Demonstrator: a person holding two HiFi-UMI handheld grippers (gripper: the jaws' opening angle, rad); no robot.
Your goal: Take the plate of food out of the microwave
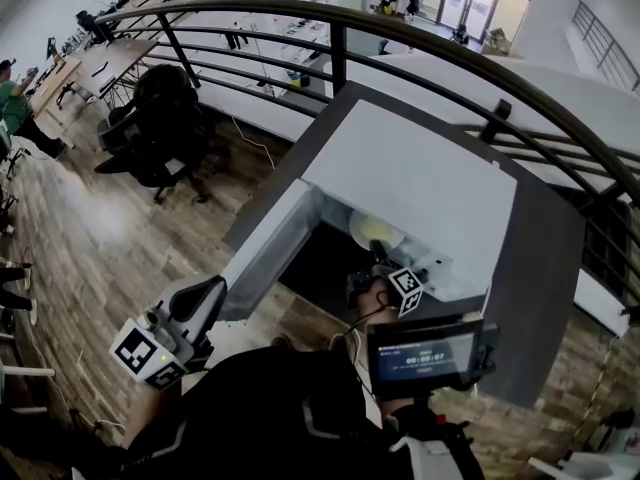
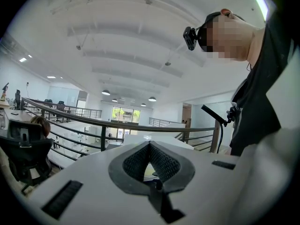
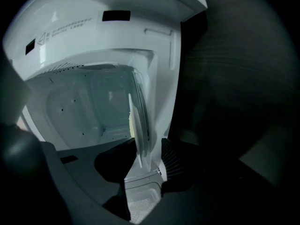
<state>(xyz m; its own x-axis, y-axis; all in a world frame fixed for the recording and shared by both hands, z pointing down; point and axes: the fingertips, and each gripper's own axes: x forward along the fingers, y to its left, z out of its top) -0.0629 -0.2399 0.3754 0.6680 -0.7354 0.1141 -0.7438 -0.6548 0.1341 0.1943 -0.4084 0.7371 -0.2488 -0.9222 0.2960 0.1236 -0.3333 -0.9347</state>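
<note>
A white microwave [image 1: 420, 188] stands on a dark counter with its door [image 1: 265, 258] swung open to the left. Inside it lies a pale plate [image 1: 375, 230] with yellowish food. My right gripper [image 1: 378, 258] reaches into the opening at the plate's near rim. In the right gripper view the picture is rolled, so the plate [image 3: 139, 125] shows edge-on. Its rim lies between the right gripper's [image 3: 147, 158] jaws, and a gap remains beside the ribbed pad [image 3: 173, 161]. My left gripper [image 1: 205, 298] hangs low at the left, away from the microwave. Its [image 2: 150, 144] tips meet on nothing.
A dark metal railing [image 1: 340, 28] curves behind the microwave, with a lower office floor beyond it. A black office chair [image 1: 165, 118] stands on the wooden floor at the left. A small screen [image 1: 428, 353] rides on the right gripper. The counter's edge [image 1: 545, 298] runs to the right.
</note>
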